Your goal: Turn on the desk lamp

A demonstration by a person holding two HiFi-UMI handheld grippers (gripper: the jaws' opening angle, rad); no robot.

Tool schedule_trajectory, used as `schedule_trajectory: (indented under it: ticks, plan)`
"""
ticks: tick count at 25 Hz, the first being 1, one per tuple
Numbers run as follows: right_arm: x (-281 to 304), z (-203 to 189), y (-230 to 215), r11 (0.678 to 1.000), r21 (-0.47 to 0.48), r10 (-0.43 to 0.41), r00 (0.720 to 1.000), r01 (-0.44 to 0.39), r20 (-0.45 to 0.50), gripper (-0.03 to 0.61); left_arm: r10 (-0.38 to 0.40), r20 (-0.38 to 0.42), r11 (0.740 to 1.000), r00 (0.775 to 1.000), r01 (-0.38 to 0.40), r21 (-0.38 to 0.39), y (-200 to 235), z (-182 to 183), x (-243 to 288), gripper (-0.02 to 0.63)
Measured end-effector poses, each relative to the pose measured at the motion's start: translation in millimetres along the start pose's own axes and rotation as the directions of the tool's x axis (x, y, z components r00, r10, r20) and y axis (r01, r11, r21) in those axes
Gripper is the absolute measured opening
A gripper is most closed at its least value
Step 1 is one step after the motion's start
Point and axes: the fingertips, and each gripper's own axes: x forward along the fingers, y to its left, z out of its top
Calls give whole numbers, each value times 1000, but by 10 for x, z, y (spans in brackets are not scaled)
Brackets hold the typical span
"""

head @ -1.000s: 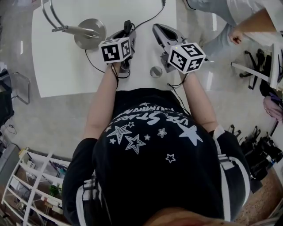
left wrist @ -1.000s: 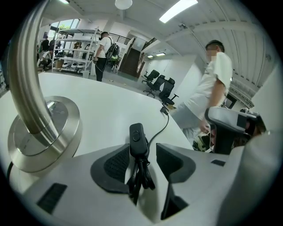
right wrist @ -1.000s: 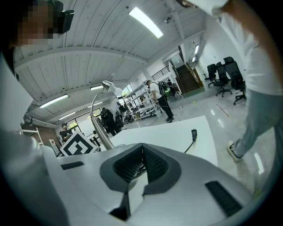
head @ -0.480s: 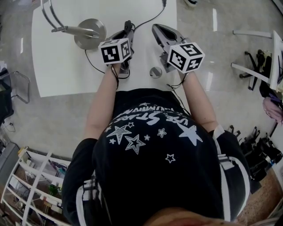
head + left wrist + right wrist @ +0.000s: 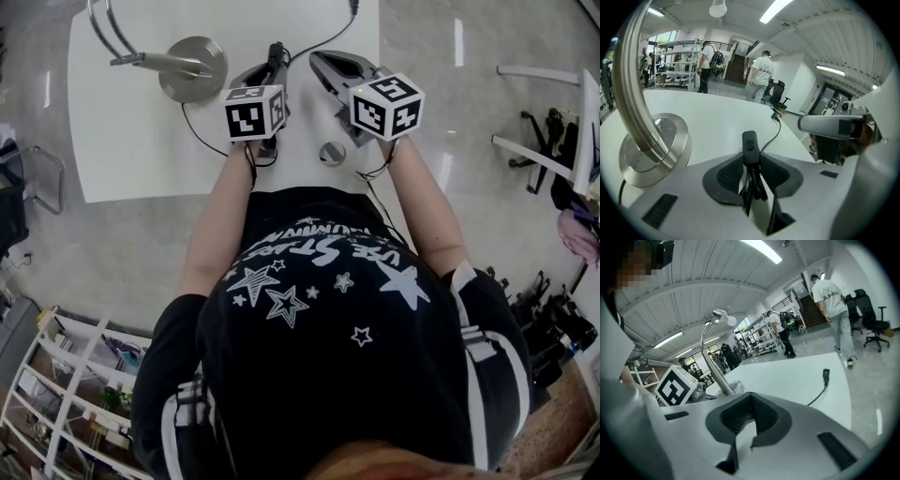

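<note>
The desk lamp stands on the white table (image 5: pixel 131 141), its round metal base (image 5: pixel 192 70) (image 5: pixel 656 150) at the far left and its curved neck (image 5: pixel 633 93) rising from it. The lamp head (image 5: pixel 723 317) shows unlit. A black cord runs from the base to a black inline switch (image 5: pixel 277 52) (image 5: pixel 749 145). My left gripper (image 5: pixel 272 58) (image 5: pixel 750 164) has that switch between its pads, jaws closing and pressing on it. My right gripper (image 5: pixel 319 64) (image 5: pixel 750 401) hovers just right of it, shut and holding nothing.
A small grey round thing (image 5: pixel 331 153) lies near the table's front edge. The cord's loose plug end (image 5: pixel 825 374) lies on the far side of the table. A white shelf rack (image 5: pixel 66 394) stands at lower left, chairs (image 5: pixel 544 141) at right. People walk far behind.
The left jaws have narrowed onto the switch. Both grippers have shifted a little farther over the table, the right one leftward. A person at the top right has left the head view.
</note>
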Motion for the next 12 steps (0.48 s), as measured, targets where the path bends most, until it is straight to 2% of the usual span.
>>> schedule_trajectory:
  ticks: [4, 12]
  plan:
    - [172, 16, 55, 996, -76, 42, 998, -46, -48, 5, 4, -9, 998, 1000, -4, 59, -28, 19, -12, 124]
    - [476, 33, 177, 979, -159, 115, 989, -129, -95, 5, 15, -21, 985, 1000, -11, 172, -75, -20, -6, 124]
